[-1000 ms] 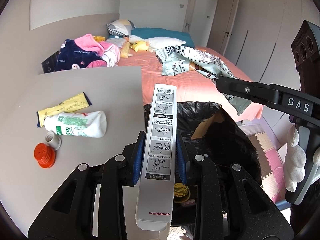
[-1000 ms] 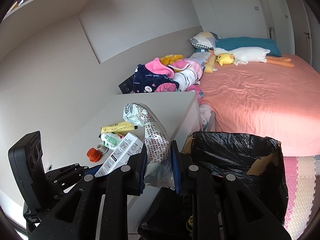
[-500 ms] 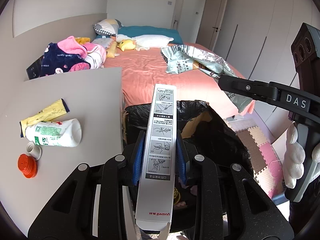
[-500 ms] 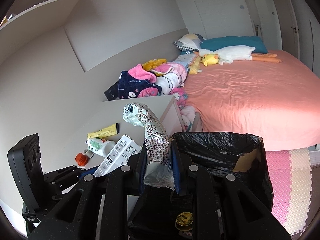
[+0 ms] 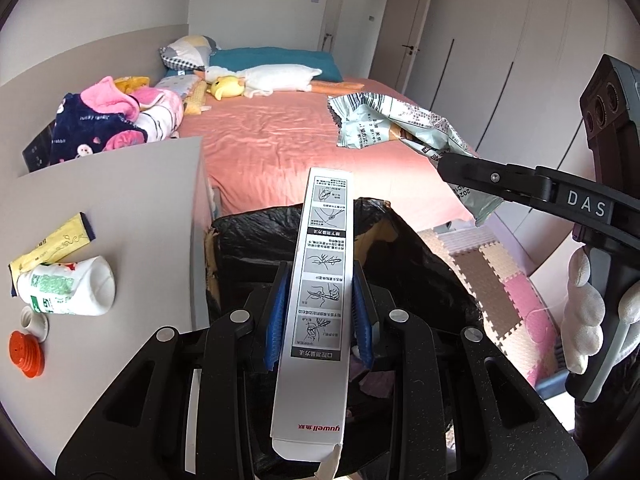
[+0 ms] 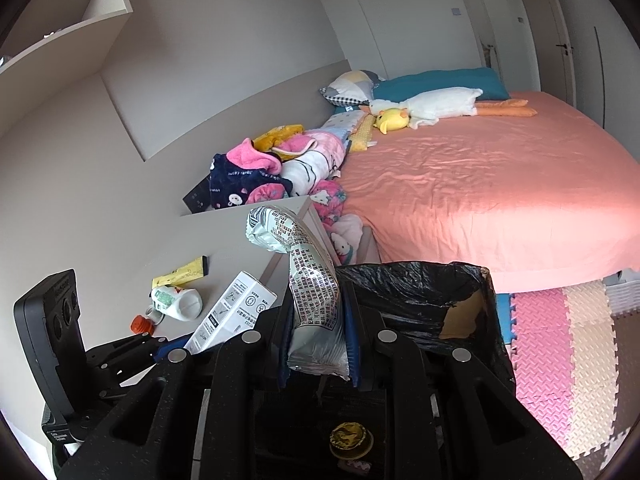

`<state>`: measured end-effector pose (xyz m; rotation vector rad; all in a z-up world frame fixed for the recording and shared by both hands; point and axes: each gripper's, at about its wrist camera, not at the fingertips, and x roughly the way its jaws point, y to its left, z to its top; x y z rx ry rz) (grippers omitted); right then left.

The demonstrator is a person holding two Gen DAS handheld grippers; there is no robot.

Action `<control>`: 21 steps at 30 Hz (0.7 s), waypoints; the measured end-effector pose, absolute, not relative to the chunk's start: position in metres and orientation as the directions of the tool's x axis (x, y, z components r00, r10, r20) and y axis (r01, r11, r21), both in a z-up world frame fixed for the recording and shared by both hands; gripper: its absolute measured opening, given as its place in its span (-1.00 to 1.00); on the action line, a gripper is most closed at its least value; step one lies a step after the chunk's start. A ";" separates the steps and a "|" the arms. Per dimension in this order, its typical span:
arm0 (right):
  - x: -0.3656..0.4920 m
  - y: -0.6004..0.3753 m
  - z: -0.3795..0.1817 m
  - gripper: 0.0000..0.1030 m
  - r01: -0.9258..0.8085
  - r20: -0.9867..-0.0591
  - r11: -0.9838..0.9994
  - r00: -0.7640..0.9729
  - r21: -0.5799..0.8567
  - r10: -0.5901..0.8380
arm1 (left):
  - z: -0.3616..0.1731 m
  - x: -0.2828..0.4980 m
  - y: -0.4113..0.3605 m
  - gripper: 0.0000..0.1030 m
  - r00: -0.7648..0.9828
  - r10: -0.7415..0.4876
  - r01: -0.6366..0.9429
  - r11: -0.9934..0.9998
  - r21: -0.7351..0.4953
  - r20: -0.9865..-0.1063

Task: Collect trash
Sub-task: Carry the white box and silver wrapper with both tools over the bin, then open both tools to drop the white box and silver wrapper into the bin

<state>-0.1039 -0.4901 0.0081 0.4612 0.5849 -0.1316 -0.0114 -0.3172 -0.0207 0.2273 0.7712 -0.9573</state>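
My left gripper [image 5: 318,312] is shut on a long white carton [image 5: 320,280] and holds it above the black-lined trash bin [image 5: 256,224]. The carton also shows in the right wrist view [image 6: 232,316]. My right gripper [image 6: 316,336] is shut on a crumpled silver snack bag [image 6: 308,280], held over the bin's [image 6: 424,284] open mouth; the bag also shows in the left wrist view [image 5: 392,124]. On the grey table [image 5: 120,200] lie a yellow sachet [image 5: 52,240], a white bottle [image 5: 68,290] on its side and an orange cap [image 5: 26,354].
A gold wrapper [image 6: 350,438] lies inside the bin. A bed with a pink sheet [image 6: 480,184] stands behind it, with clothes [image 6: 272,168] and plush toys. Foam floor mats [image 6: 560,344] lie to the right of the bin.
Both grippers have moved right, away from the table and over the bin, each still holding its item. The table items have slid to the left in the left wrist view.
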 end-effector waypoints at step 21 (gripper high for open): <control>-0.121 -0.520 -0.003 0.53 0.422 -0.590 0.832 0.794 0.360 -0.147 | -0.026 -0.015 -0.342 0.88 0.317 -0.647 0.818 0.556 -0.145 -0.694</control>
